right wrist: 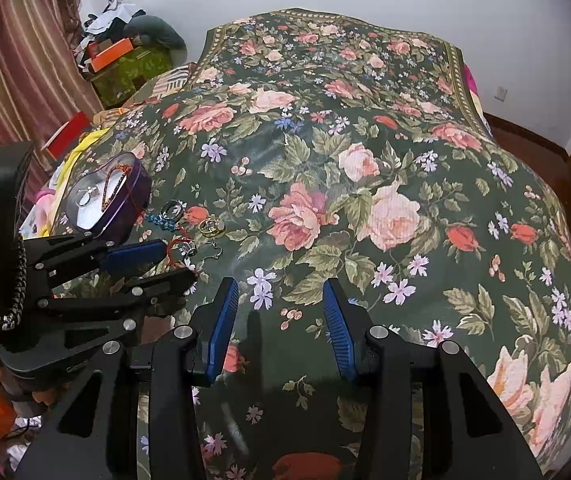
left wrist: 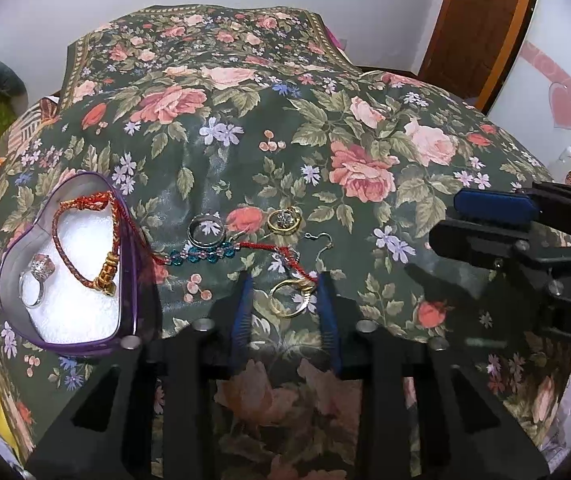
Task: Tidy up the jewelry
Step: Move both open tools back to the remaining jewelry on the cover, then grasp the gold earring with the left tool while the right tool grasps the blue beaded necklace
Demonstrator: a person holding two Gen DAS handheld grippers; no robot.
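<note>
Now gold hoop earrings (left wrist: 290, 298) between parted fingers of left gripper (left wrist: 285, 300); right gripper (right wrist: 281, 308) spread, empty.

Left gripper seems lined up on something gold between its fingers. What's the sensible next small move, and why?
Probably close the left gripper on the gold hoop earring. Its fingers stand open on either side of the hoop, which lies on the floral cloth outside the heart-shaped box. A red cord bracelet lies partly across it, so close gently. The right gripper is open and empty.
</note>
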